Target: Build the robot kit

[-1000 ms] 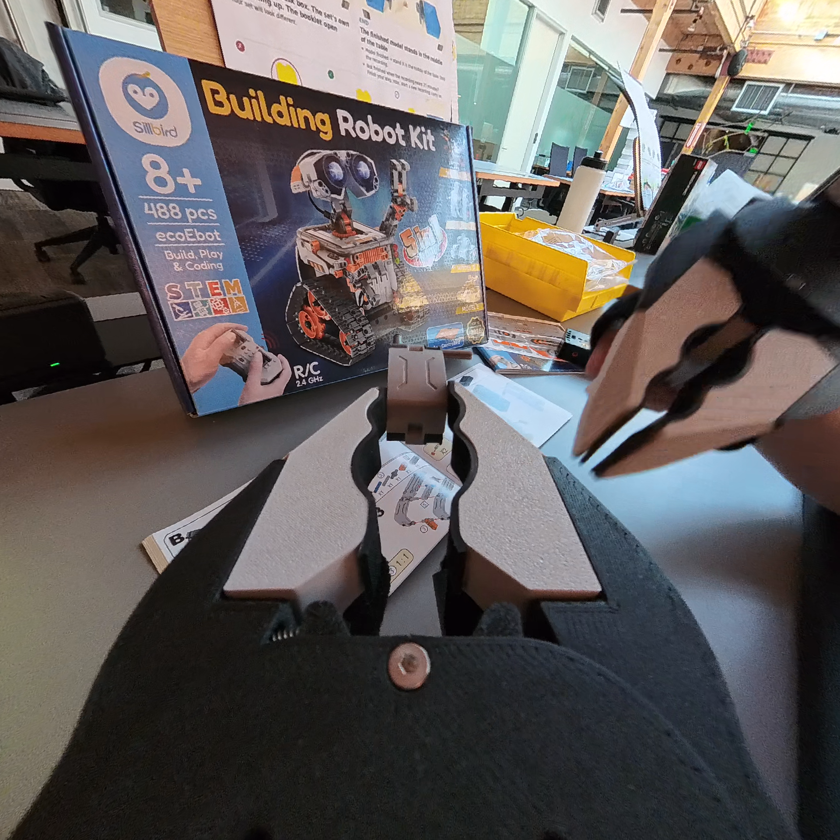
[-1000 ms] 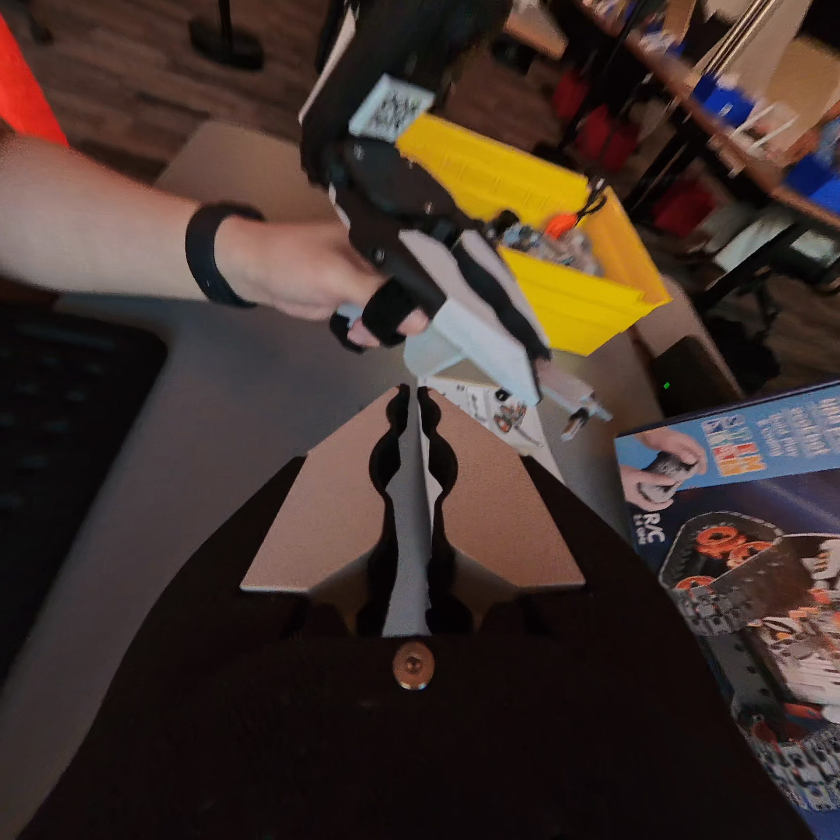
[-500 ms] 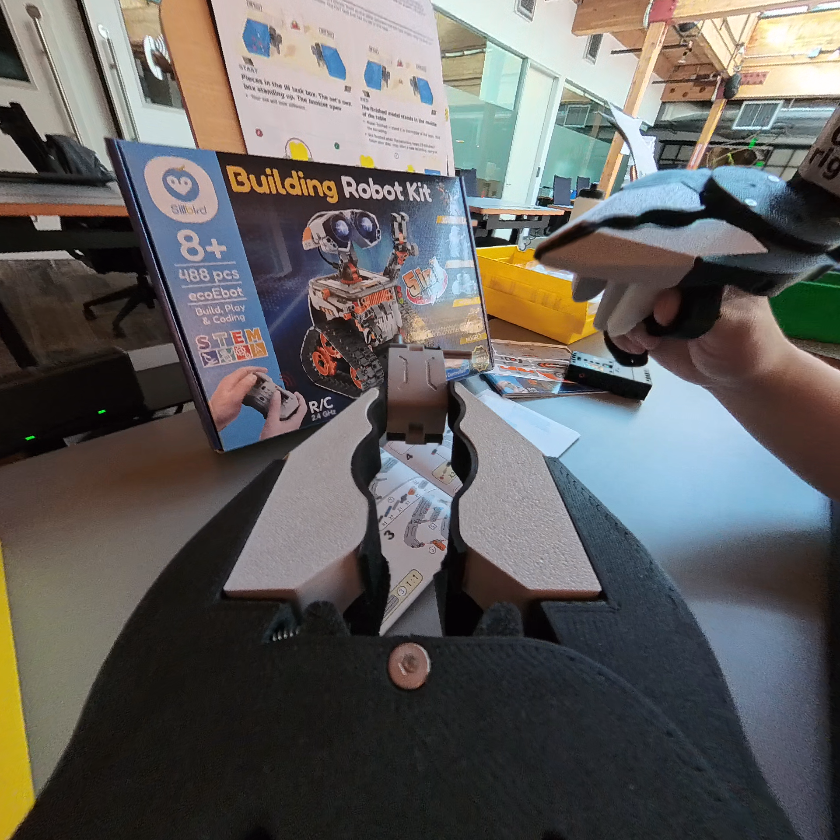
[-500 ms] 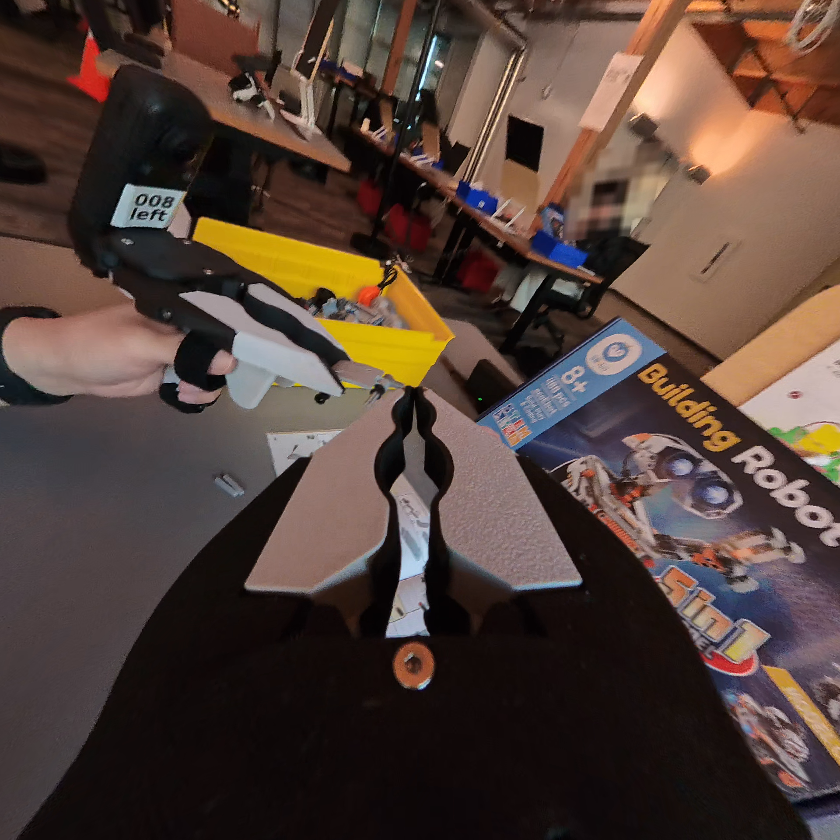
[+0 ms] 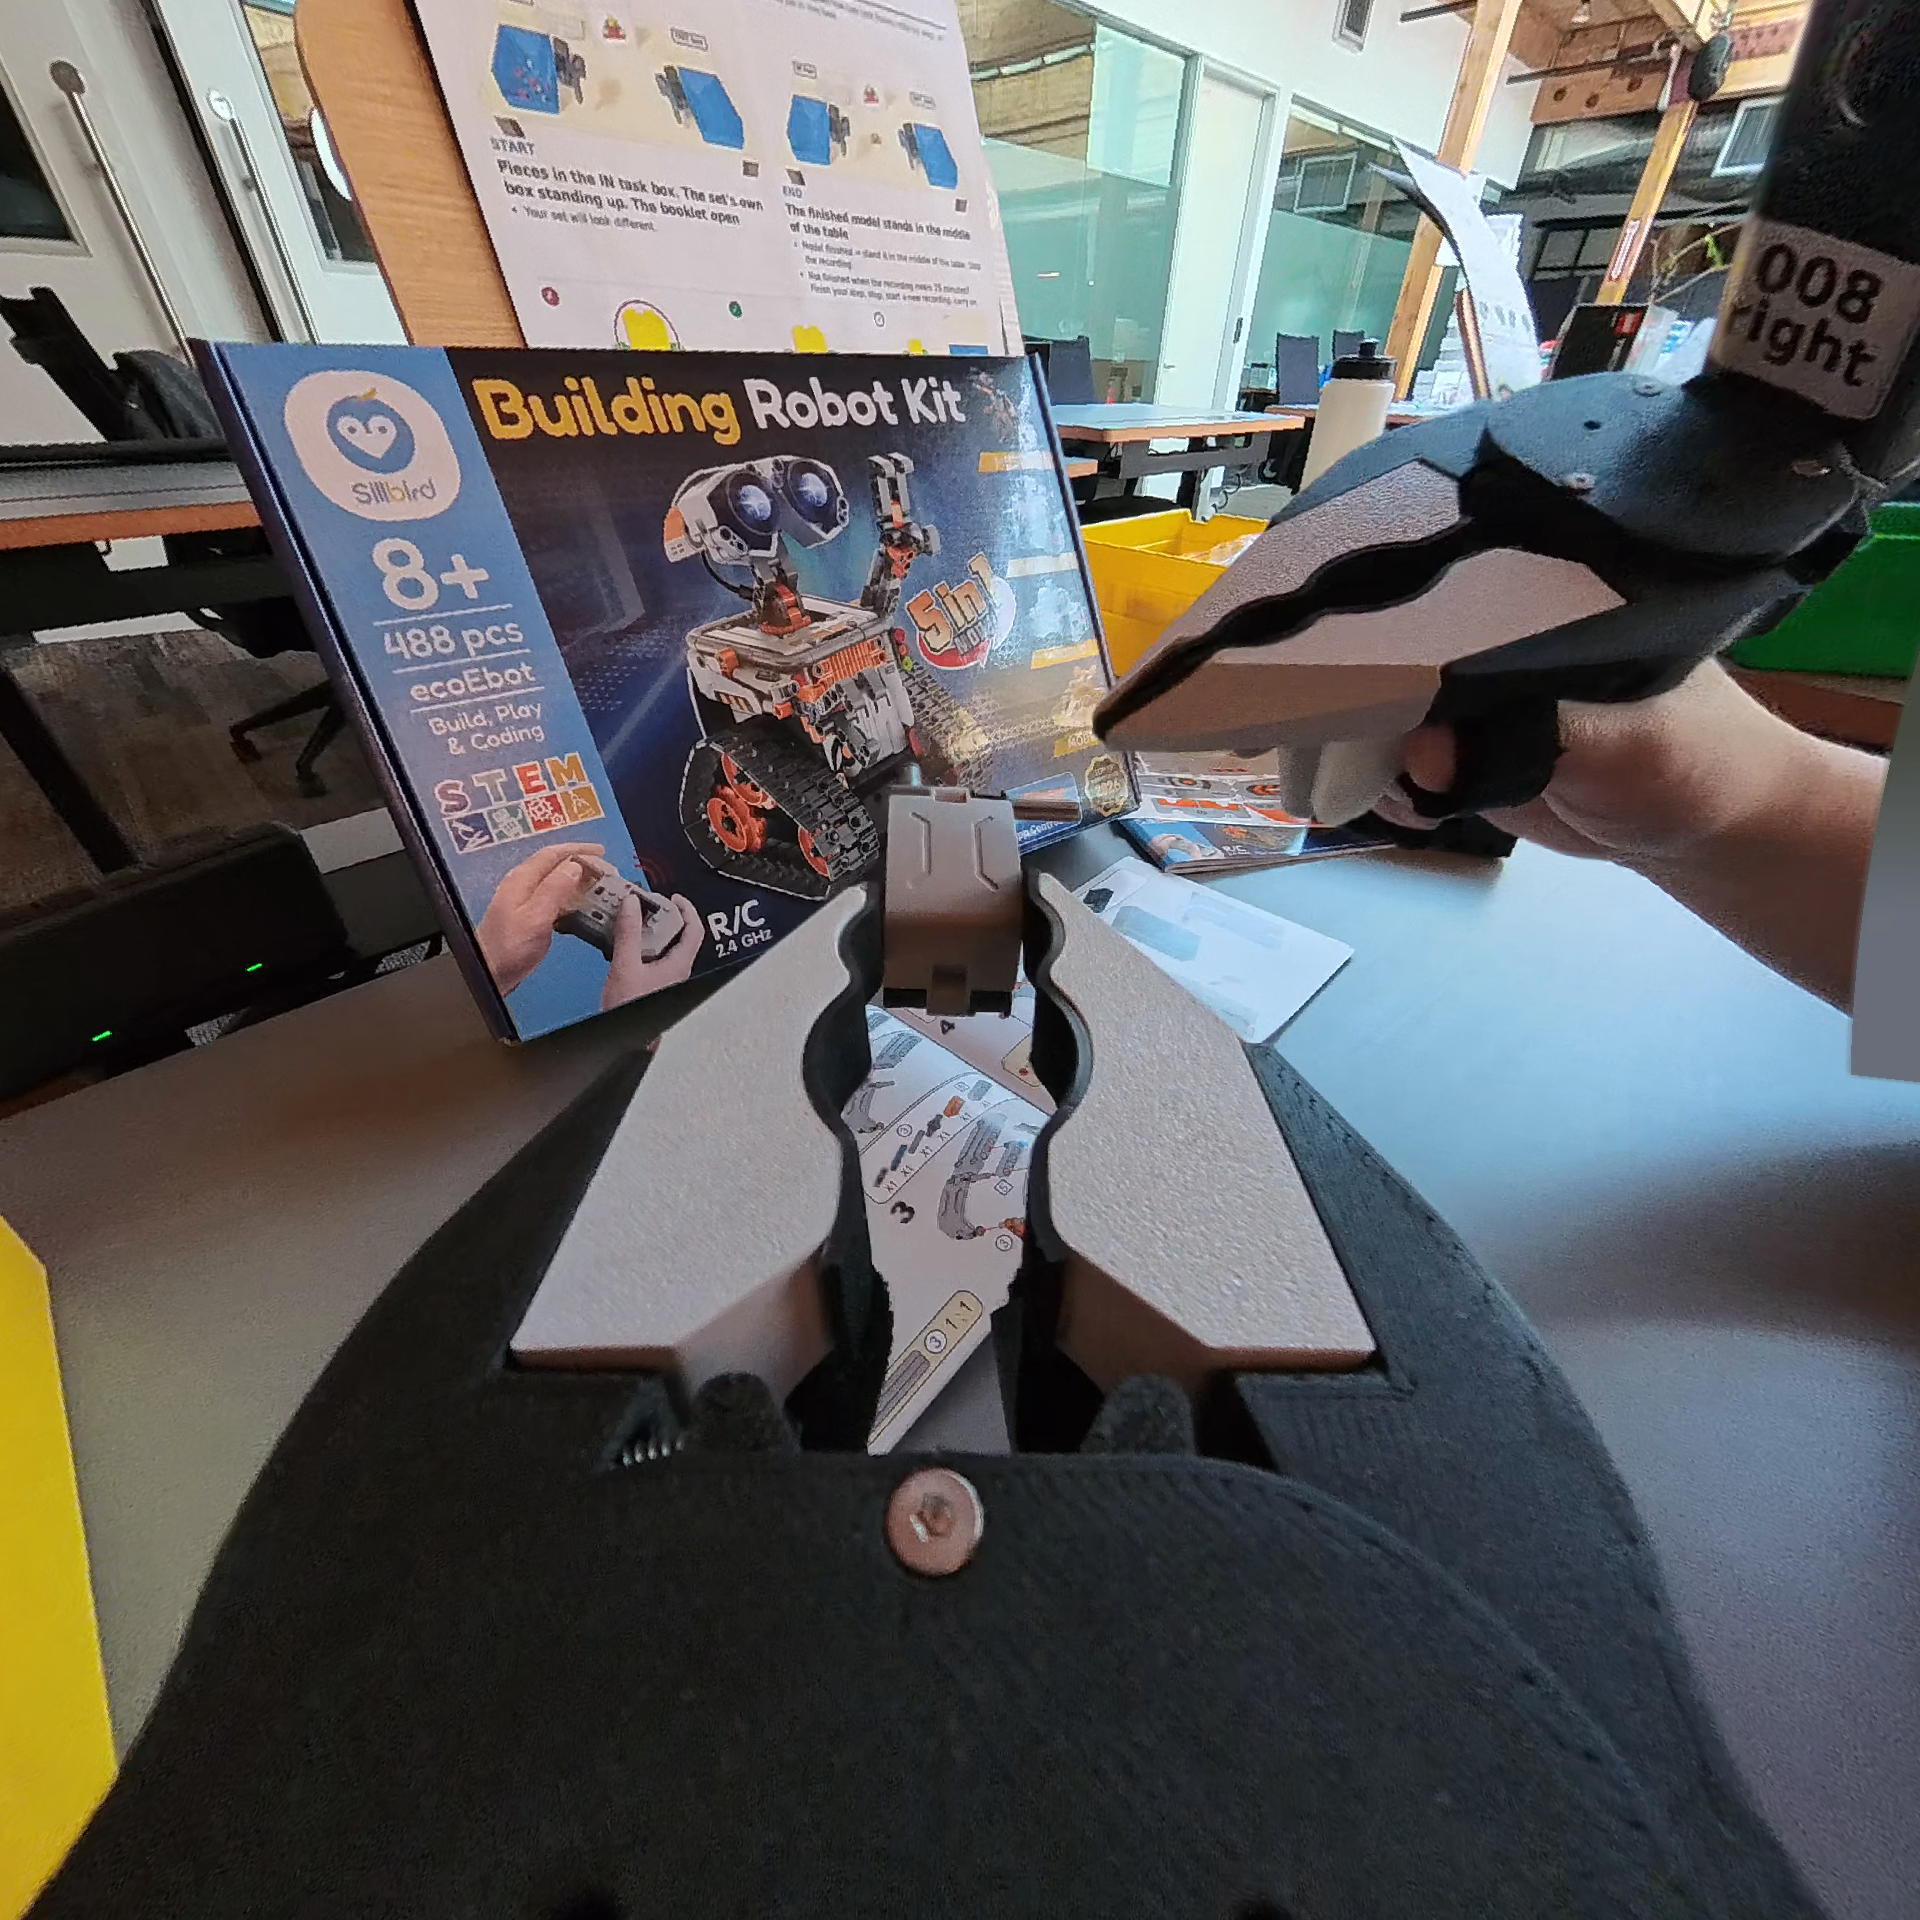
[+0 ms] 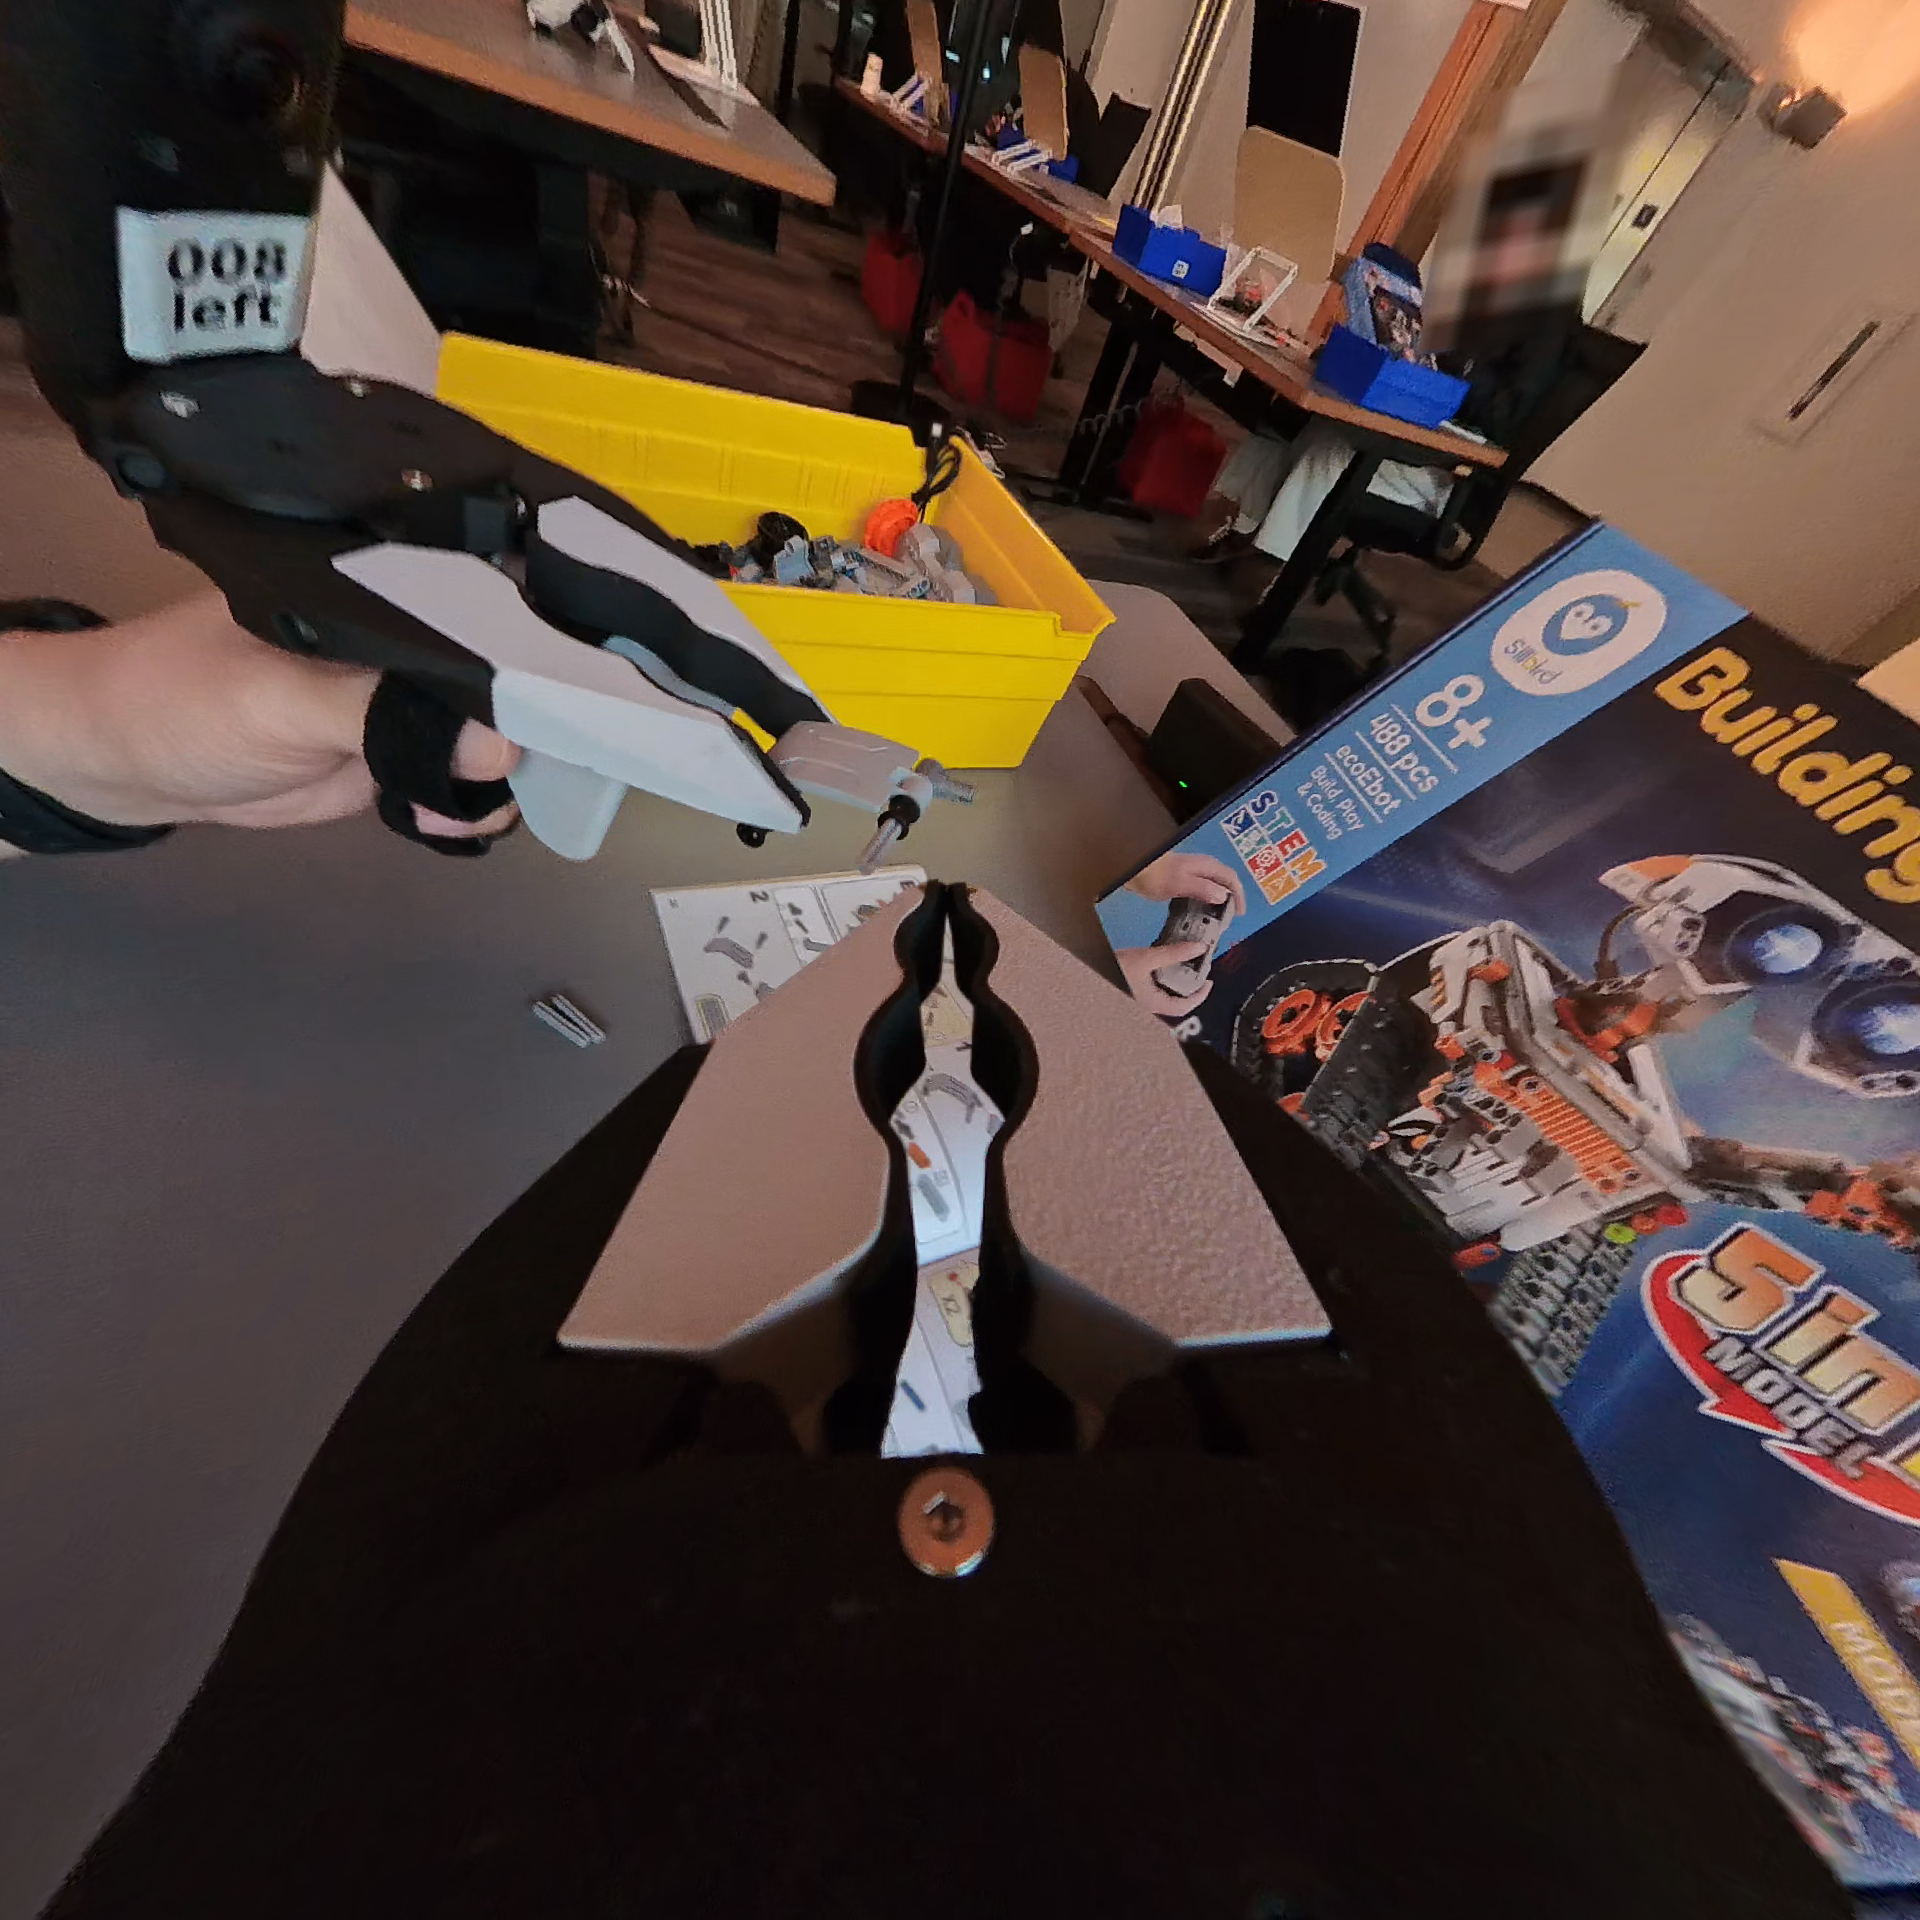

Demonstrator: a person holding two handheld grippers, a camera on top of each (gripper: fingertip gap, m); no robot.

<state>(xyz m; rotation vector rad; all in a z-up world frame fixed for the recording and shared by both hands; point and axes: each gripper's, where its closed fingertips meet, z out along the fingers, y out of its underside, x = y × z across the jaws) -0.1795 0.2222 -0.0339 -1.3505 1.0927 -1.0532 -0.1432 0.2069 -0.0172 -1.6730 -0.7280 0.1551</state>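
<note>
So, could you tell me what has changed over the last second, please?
The right gripper swung from a steep tilt to level and came in beside the left gripper, its jaws shut and empty throughout. The left gripper kept its hold on the grey part; the kit box stayed upright.

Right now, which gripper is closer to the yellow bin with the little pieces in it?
Left. The left gripper, shut on a grey part, hangs just in front of the yellow bin. The right gripper is shut, farther back over the instruction booklet.
</note>
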